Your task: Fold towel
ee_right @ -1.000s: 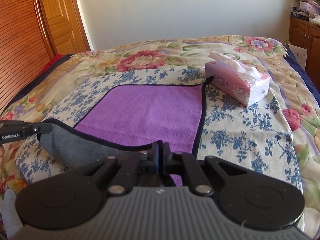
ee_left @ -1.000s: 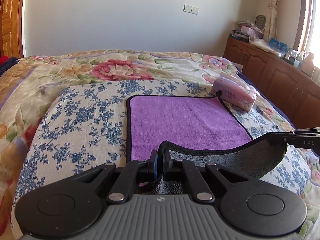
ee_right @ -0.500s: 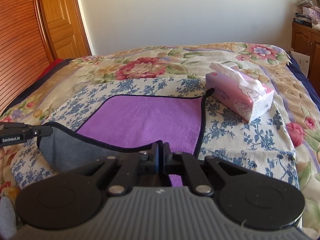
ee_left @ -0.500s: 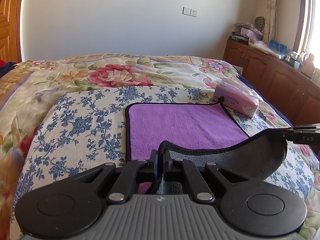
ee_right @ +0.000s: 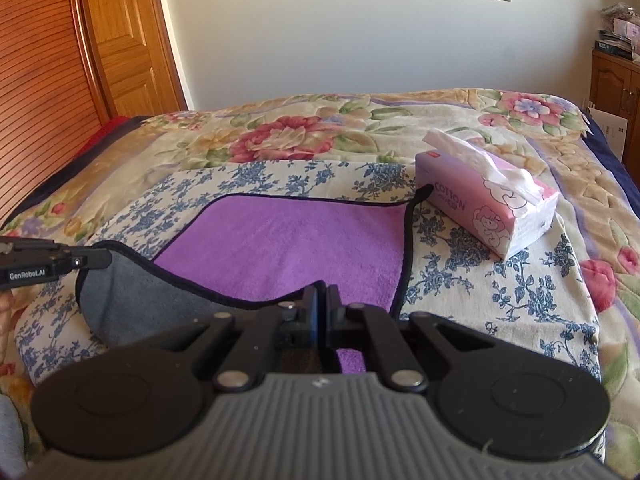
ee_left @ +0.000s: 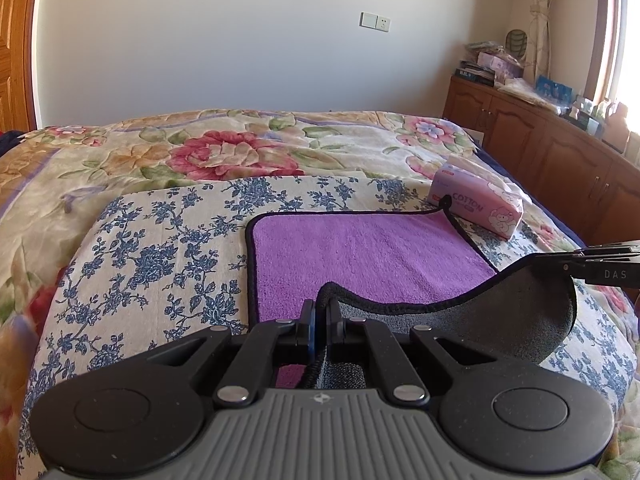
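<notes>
A purple towel with a black hem and a grey underside lies on a blue-flowered cloth on the bed; it also shows in the right wrist view. My left gripper is shut on the near left corner. My right gripper is shut on the near right corner. Both corners are lifted, so the near edge hangs between them with the grey side showing. Each gripper shows in the other's view, the right one and the left one.
A pink tissue pack lies at the towel's far right corner, touching its hem loop; it also shows in the left wrist view. A floral bedspread covers the bed. Wooden cabinets stand on the right, a wooden door on the left.
Both grippers have moved forward over the towel with the near edge held up, so the folded-over grey part has advanced and less purple shows between it and the far edge.
</notes>
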The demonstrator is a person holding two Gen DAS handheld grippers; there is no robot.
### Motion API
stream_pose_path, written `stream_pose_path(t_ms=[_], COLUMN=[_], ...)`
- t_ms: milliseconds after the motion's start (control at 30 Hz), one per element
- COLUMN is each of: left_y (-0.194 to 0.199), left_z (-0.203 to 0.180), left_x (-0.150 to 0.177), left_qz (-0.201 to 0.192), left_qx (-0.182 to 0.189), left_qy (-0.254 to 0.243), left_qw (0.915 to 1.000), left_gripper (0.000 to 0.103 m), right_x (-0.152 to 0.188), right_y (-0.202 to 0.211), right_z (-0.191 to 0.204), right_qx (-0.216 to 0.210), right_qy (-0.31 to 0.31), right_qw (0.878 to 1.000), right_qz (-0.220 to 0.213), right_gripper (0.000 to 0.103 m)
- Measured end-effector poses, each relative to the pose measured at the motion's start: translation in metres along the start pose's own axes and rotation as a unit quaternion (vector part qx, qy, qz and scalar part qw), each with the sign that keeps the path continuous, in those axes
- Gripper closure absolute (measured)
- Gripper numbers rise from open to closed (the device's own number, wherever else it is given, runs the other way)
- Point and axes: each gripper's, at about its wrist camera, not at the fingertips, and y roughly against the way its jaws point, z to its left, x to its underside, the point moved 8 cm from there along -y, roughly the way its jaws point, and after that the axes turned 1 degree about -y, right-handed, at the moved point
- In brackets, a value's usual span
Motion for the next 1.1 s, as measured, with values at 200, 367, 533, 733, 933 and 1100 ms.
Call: stream_pose_path(t_ms=[200,367,533,733,933,1100], left_y=[-0.005,-0.007,-0.010,-0.014,-0.016,-0.018], left_z=[0.001,0.004,0.006,0.005,0.005,0.008], left_x=[-0.003,-0.006,-0.008,-0.008,-0.012,-0.018], left_qz=[0.000,-0.001,0.000,0.003,-0.001,-0.008], left_qx=[-0.002,-0.003,-0.005,-0.006,-0.007,-0.009], left_qy=[-0.004,-0.003,-0.002,-0.008,-0.010,-0.008], left_qw=[1.0000,1.0000,1.0000,1.0000,0.9999,0.9999], left_gripper=[0.097,0.097,0.097,0.097,0.097,0.097], right_x=[-0.006,-0.010,-0.012,-0.015,-0.020,-0.025], right_y=[-0.002,-0.003,-0.005,-0.008,-0.011,-0.013], right_z=[0.000,-0.001,-0.002,-0.003,-0.006,-0.009], right_qx=[-0.002,-0.004,-0.002,-0.002,0.001,0.004], right_qy=[0.005,0.007,0.009,0.013,0.016,0.021], right_qw=[1.000,1.000,1.000,1.000,1.000,0.999], right_qz=[-0.006,-0.012,-0.014,-0.015,-0.020,-0.024], right_gripper=[0.098,0.098,0.098,0.098,0.098,0.098])
